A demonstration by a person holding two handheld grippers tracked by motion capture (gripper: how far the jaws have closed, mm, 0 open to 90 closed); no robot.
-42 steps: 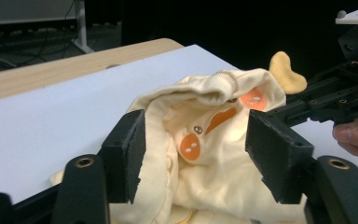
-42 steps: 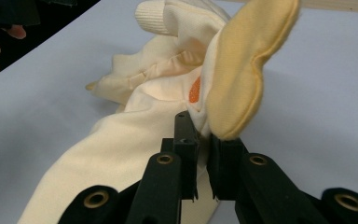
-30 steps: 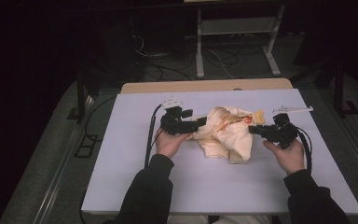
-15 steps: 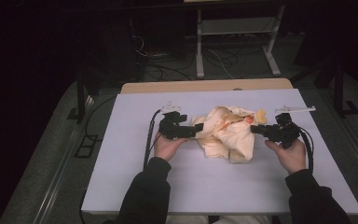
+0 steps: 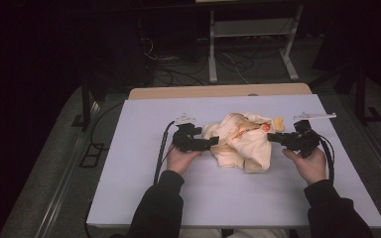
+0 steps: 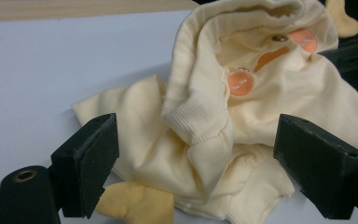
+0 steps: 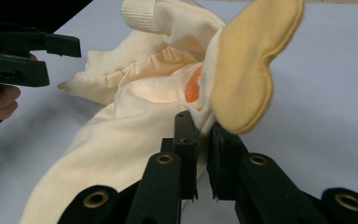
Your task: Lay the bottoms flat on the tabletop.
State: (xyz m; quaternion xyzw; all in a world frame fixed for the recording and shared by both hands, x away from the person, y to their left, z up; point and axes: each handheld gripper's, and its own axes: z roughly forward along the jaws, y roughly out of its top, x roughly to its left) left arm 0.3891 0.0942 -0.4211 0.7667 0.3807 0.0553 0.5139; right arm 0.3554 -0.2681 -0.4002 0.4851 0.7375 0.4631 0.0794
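A crumpled cream garment point(image 5: 243, 141) with orange patches and yellow ear-like pieces lies mid-table. My left gripper point(image 5: 212, 143) sits at its left edge, low over the table. In the left gripper view its jaws point(image 6: 200, 144) stand wide apart and have just been opening; folds of the garment point(image 6: 270, 102) lie between and ahead of them, untouched by the pads. My right gripper point(image 5: 270, 137) is at the garment's right end. The right gripper view shows it point(image 7: 203, 126) shut on the cream cloth point(image 7: 135, 121) just below a yellow ear piece point(image 7: 247, 65).
The white table point(image 5: 154, 148) has bare room in front of and beside the garment. A wooden strip point(image 5: 218, 91) runs along its far edge. Behind it stand a metal frame point(image 5: 248, 44) and cables on a dark floor.
My left gripper has come down toward the table at the garment's left edge, and its jaws stand wider. The right gripper and the cloth it holds have stayed put.
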